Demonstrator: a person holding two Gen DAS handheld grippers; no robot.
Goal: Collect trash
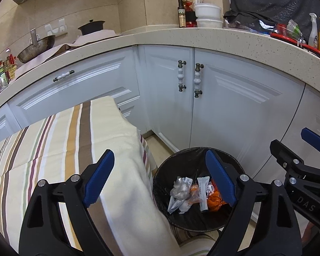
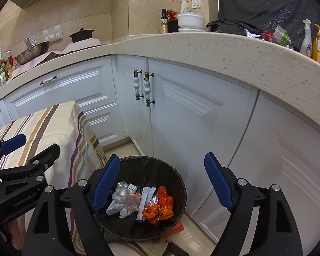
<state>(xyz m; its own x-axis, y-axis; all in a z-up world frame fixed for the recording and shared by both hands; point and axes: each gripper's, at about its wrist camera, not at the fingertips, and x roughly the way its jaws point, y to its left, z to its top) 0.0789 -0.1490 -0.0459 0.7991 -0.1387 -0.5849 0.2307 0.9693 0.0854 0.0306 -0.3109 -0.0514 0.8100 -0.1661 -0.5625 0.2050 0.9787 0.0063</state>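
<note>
Here, both grippers hang wide open and empty above the black-lined trash bin (image 2: 177, 183) at lower centre: the left gripper (image 1: 160, 179) and right gripper (image 2: 162, 181). Inside the bin lie orange wrappers (image 2: 160, 207), white sachets (image 2: 146, 200) and crumpled clear plastic (image 2: 122, 194). A striped tablecloth (image 1: 53, 140) fills the lower left.

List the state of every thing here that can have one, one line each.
left gripper: open, holding nothing.
right gripper: open, holding nothing.
trash bin: lidless, black liner, partly filled with wrappers.
cabinet doors: shut.
drawer: shut.
black pot: lid on.
oil bottle: upright, capped.
white containers: stacked.
striped tablecloth: draped over the table edge.
</note>
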